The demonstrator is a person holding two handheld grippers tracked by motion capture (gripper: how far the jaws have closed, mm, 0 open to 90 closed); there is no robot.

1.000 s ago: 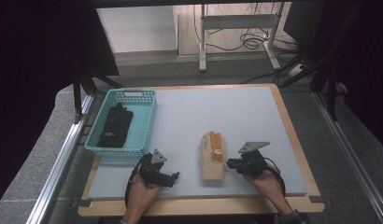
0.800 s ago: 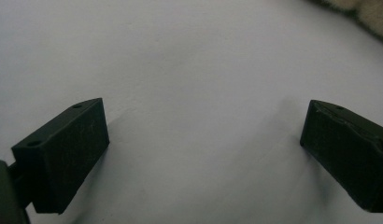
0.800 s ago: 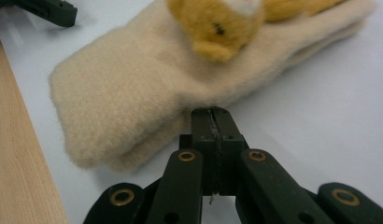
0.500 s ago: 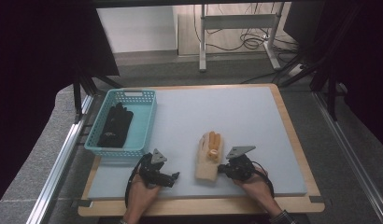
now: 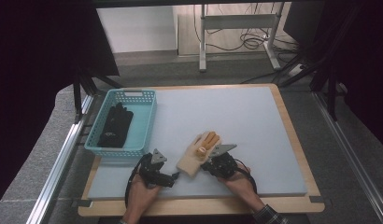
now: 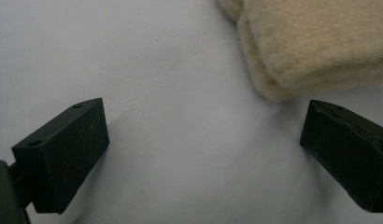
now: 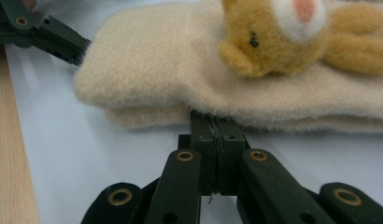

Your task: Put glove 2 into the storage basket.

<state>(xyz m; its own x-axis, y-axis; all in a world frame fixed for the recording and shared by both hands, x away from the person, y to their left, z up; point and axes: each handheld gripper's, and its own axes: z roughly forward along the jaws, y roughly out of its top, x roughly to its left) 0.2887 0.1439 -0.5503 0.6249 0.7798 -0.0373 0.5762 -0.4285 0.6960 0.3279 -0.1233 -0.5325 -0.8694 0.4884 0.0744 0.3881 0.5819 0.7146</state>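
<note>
Currently the right gripper (image 7: 212, 116) has its jaws together, the tips buried in the long side edge of the glove (image 7: 157, 60). By judgement they pinch a thin fold of that edge rather than merely touch it. Compared with one second earlier, this gripper has travelled toward the left gripper (image 5: 173, 176) and the glove (image 5: 192, 161) has come with it. The cuff has swung toward the left gripper, which has kept its place.

The left gripper (image 6: 203, 112) has its jaws wide apart, resting low over the surface (image 5: 227, 112). The cuff corner of the glove (image 6: 315, 42) lies just ahead of its right-hand jaw and is not yet between the jaws. This suggests the glove is being presented for a second grip at the cuff.

The glove's long axis runs obliquely from the cuff, just beside the left gripper's tips, across the front of the right gripper (image 5: 209, 164) and on beyond it to the orange fingers. A bear figure (image 7: 273, 37) sits on the upper face, just beyond the right gripper's tips.

Well beyond the left gripper stands a basket (image 5: 115, 150) holding a black glove (image 5: 116, 125).
</note>
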